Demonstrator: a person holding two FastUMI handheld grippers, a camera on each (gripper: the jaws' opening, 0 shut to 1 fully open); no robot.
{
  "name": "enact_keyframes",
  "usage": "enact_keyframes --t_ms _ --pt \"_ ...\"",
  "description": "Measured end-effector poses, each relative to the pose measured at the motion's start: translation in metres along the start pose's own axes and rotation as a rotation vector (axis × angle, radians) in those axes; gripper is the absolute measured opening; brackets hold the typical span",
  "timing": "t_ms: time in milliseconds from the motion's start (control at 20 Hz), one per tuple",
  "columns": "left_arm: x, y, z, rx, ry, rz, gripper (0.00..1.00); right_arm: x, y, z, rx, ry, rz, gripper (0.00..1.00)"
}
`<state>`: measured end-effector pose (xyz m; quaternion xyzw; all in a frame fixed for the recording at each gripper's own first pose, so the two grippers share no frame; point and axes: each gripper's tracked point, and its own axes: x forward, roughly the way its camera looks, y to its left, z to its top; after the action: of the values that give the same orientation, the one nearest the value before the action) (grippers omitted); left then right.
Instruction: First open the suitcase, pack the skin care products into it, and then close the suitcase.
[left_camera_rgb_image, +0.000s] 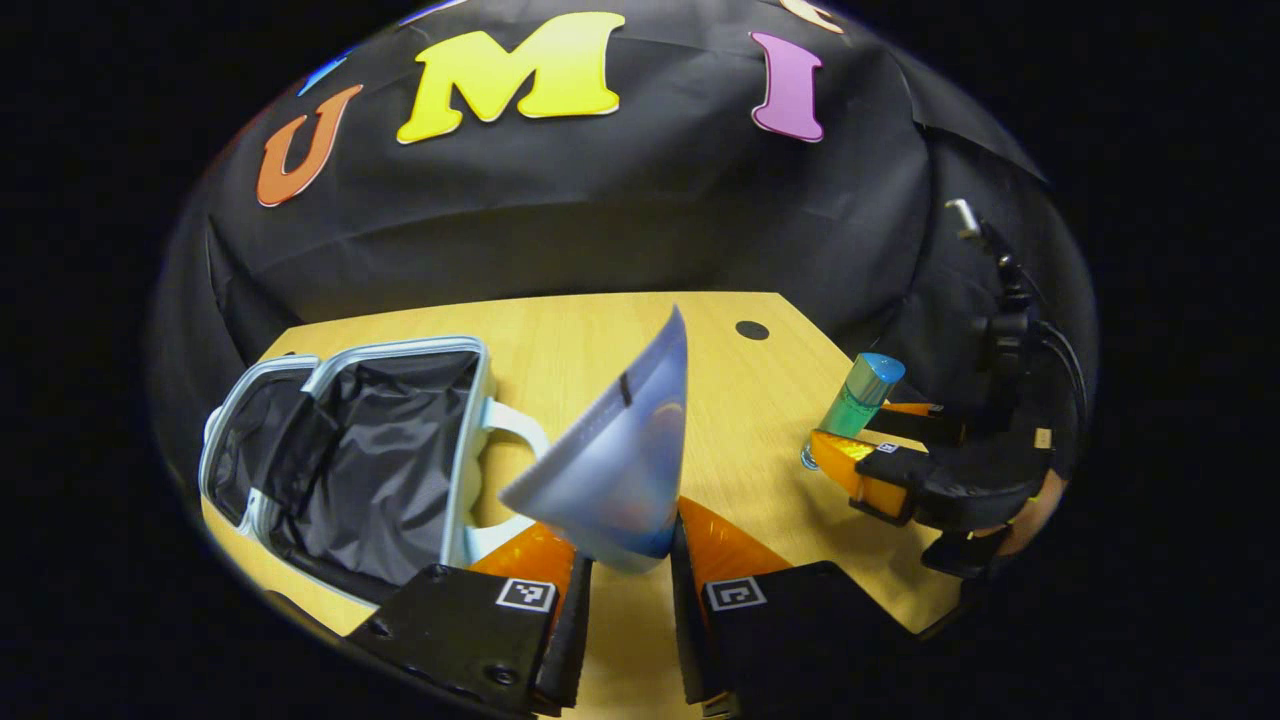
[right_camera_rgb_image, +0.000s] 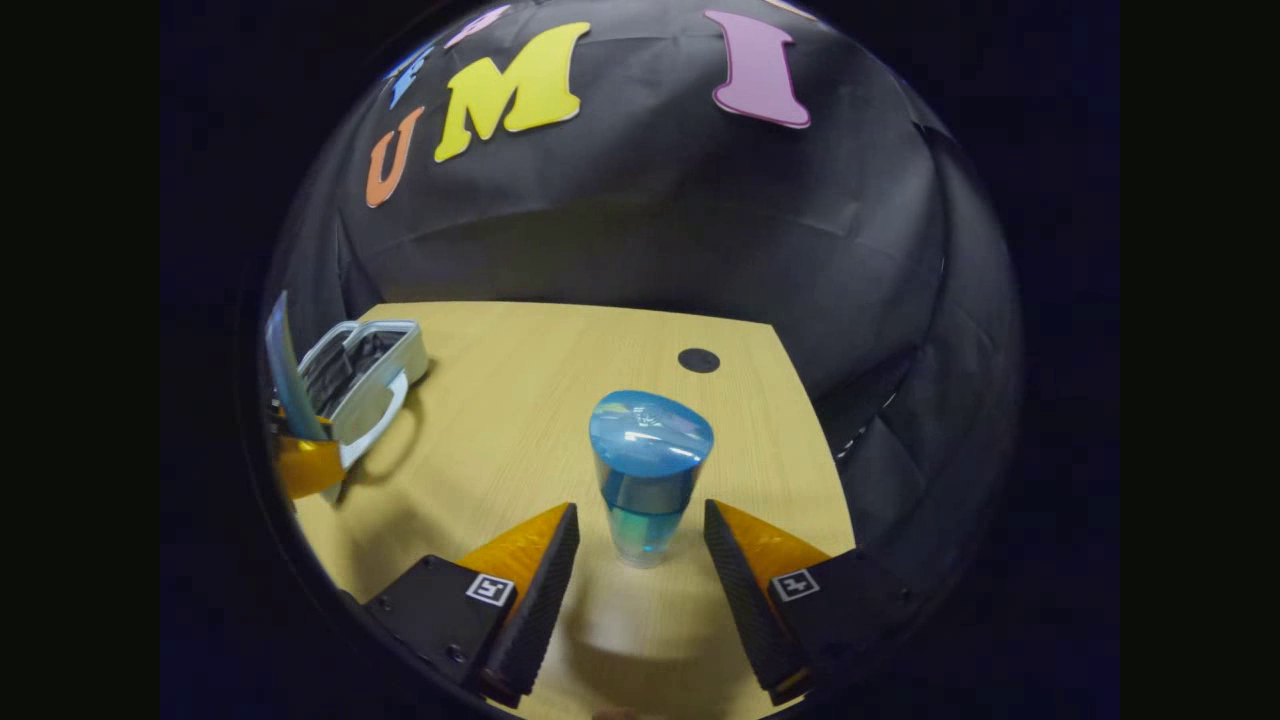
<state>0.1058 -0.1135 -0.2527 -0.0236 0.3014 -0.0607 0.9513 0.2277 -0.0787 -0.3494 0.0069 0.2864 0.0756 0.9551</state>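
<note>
While your left gripper (left_camera_rgb_image: 625, 590) clamps the pale flat-ended tube (left_camera_rgb_image: 615, 470) beside the open grey suitcase (left_camera_rgb_image: 350, 460) at the table's (left_camera_rgb_image: 740, 420) left edge, your right gripper (right_camera_rgb_image: 640, 560) gapes around the upright blue-capped bottle (right_camera_rgb_image: 645, 470) mid-table; closing off-centre could topple it.

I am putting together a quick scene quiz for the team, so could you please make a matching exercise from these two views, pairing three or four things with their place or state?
Things:
1. pale blue hard-shell suitcase
2. flat pale blue tube
3. teal bottle with blue cap
4. small black round spot

Places or states:
A. standing upright on the wooden table, between the open fingers of the right tool
B. on the tabletop near the far edge
C. lying open, dark lining showing
D. held between the fingers of the left tool

Pairs: 1-C, 2-D, 3-A, 4-B
</note>
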Motion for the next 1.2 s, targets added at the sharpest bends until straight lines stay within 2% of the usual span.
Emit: enact_keyframes --t_ms 50,250,400,450,500,650,950,1200 --pt "-0.007 0.012 0.001 -0.013 -0.002 0.021 0.40 0.005 0.005 -0.001 0.013 0.009 0.009 0.64" --pt "-0.034 0.055 0.005 -0.048 -0.007 0.088 0.40 0.017 0.002 -0.008 0.034 0.035 -0.040 0.48" --pt "-0.050 0.079 0.008 -0.068 -0.019 0.109 0.41 0.014 0.002 -0.007 0.041 0.037 -0.067 0.36" --pt "-0.055 0.082 0.005 -0.071 -0.013 0.109 0.40 0.012 0.003 -0.007 0.051 0.039 -0.078 0.37" --pt "-0.060 0.088 0.003 -0.067 -0.006 0.109 0.41 0.009 0.004 -0.008 0.059 0.044 -0.081 0.34" --pt "-0.068 0.111 0.006 -0.037 -0.005 0.098 0.41 -0.014 0.012 -0.005 0.071 0.039 -0.091 0.34" --pt "-0.061 0.161 0.007 0.003 0.012 0.084 0.40 -0.112 0.056 0.007 0.078 0.017 -0.076 0.34" --pt "-0.025 0.217 -0.022 -0.029 0.117 0.095 0.41 -0.183 0.110 0.008 0.116 0.021 -0.088 0.34"
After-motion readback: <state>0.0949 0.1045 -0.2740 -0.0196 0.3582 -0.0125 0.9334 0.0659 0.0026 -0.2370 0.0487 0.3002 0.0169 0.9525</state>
